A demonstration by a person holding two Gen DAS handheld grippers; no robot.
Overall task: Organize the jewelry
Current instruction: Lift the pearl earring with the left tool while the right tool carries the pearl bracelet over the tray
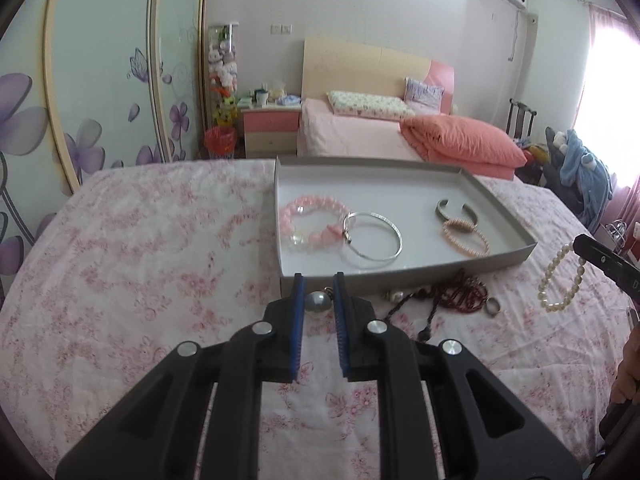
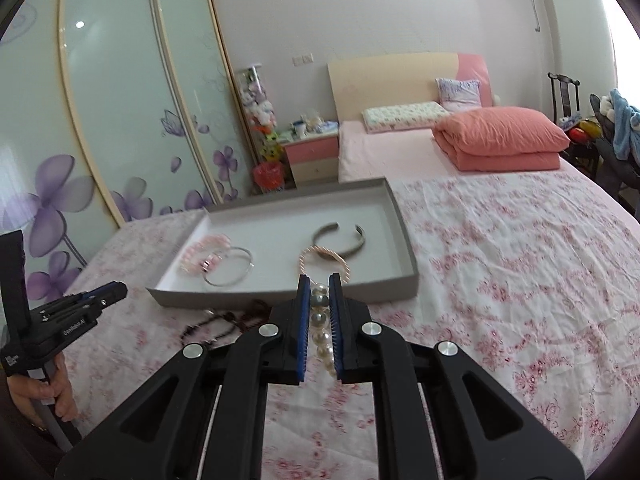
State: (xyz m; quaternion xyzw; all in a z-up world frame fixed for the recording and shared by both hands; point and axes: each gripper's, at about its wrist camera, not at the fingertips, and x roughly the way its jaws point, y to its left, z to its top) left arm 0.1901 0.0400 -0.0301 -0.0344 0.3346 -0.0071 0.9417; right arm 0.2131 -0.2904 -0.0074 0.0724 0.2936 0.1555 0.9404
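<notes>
My left gripper [image 1: 319, 277] is shut on a silver ball ornament [image 1: 318, 302], held just before the front wall of the grey tray [image 1: 400, 270]. My right gripper [image 2: 319, 277] is shut on a pearl bracelet [image 2: 321, 322]; in the left wrist view the pearl bracelet [image 1: 560, 280] hangs in a loop from it at the right edge. Inside the tray lie a pink bead bracelet [image 1: 310, 216], a silver bangle [image 1: 374, 240], a grey cuff [image 1: 458, 212] and a peach bead bracelet [image 1: 466, 236]. The left gripper [image 2: 120, 290] also shows at the left of the right wrist view.
The tray [image 2: 280, 296] rests on a pink floral bedspread [image 1: 160, 280]. In front of it lie a dark red bead necklace [image 1: 456, 292], a small ring [image 1: 493, 306] and a pearl piece [image 1: 394, 295]. A hand [image 2: 52, 392] grips the left handle. A second bed stands behind.
</notes>
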